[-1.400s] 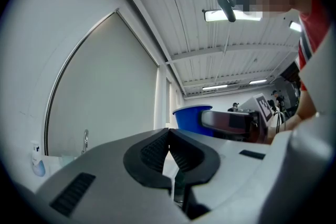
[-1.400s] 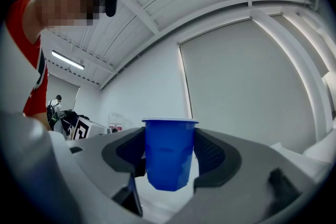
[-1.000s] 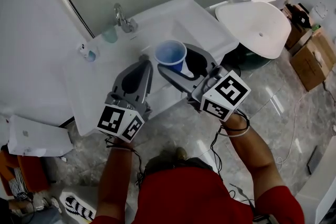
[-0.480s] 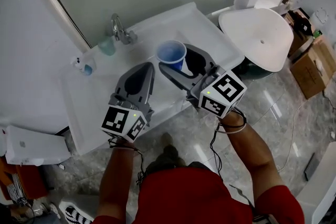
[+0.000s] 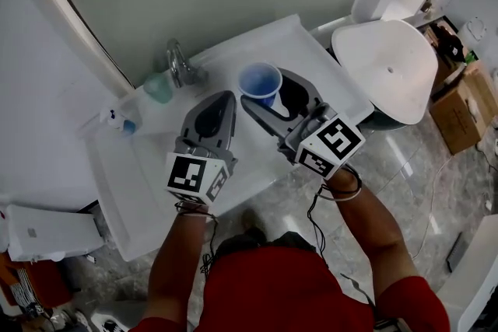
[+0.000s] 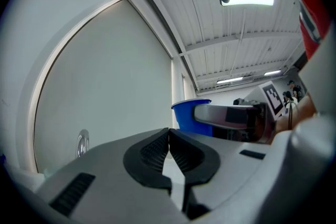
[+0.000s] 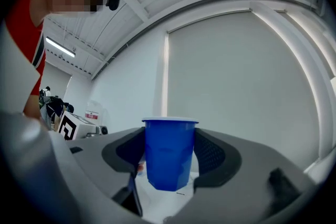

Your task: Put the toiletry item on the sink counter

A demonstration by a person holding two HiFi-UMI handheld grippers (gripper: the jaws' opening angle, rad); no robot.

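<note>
Hovering over sink counter (image 5: 140, 190), far right part. My right gripper (image 5: 272, 95) clamps the upright blue cup (image 5: 259, 80). Left gripper (image 5: 220, 99) is closed tight and empty. Placing step, I reckon; next, lower till base seats, then release.
</note>
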